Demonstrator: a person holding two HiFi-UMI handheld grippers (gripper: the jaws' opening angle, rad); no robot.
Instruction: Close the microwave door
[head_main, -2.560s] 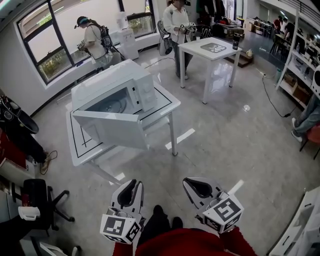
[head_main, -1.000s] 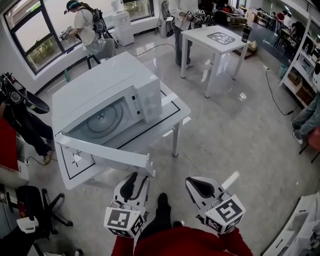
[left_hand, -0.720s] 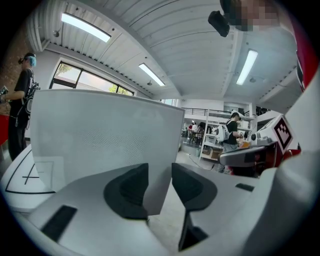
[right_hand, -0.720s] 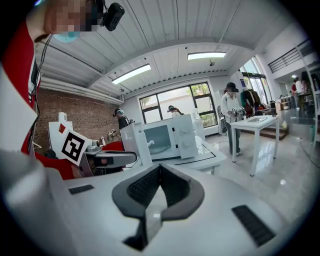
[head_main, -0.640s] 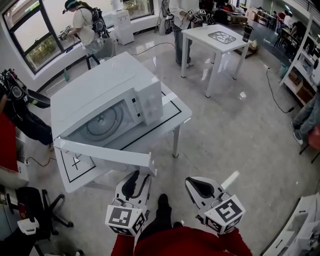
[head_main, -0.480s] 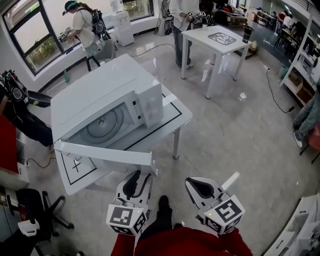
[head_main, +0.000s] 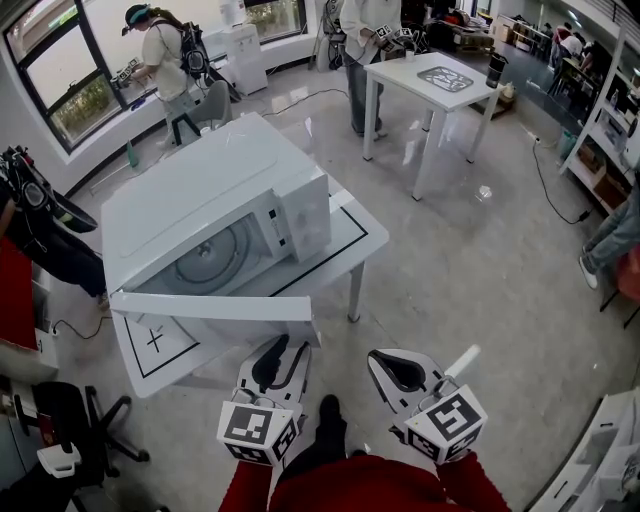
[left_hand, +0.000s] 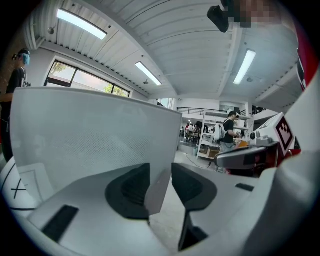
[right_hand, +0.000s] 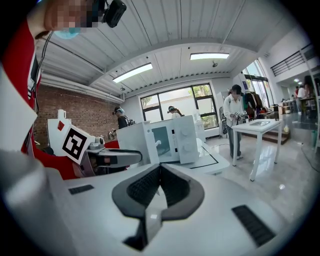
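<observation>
White boxy microwave (head_main: 205, 185) is sitting on a white square table with a black outline (head_main: 348, 228); in the right gripper view it (right_hand: 176, 136) is showing beyond the jaws, front facing the camera. Its white door with perforated window (head_main: 215, 305) is standing wide open, swung out over the table's near edge toward the person. The round glass turntable (head_main: 212, 255) is showing inside the cavity. The control panel with two knobs (head_main: 312, 208) is facing right.

Left gripper (head_main: 280, 355) is hovering at the door's free corner. In its own view (left_hand: 161, 172) the jaws are standing apart, and the door's edge (left_hand: 90, 140) is running down between them. It is lying against or just beside the left pad, and a gap is showing to the right pad. It is not clamped.

Right gripper (head_main: 385, 362) is hanging well apart from the door, over bare floor. In its own view (right_hand: 160, 172) the jaw tips are meeting, nothing held.

A second white table (head_main: 440, 80) is standing further back, with people near it.
</observation>
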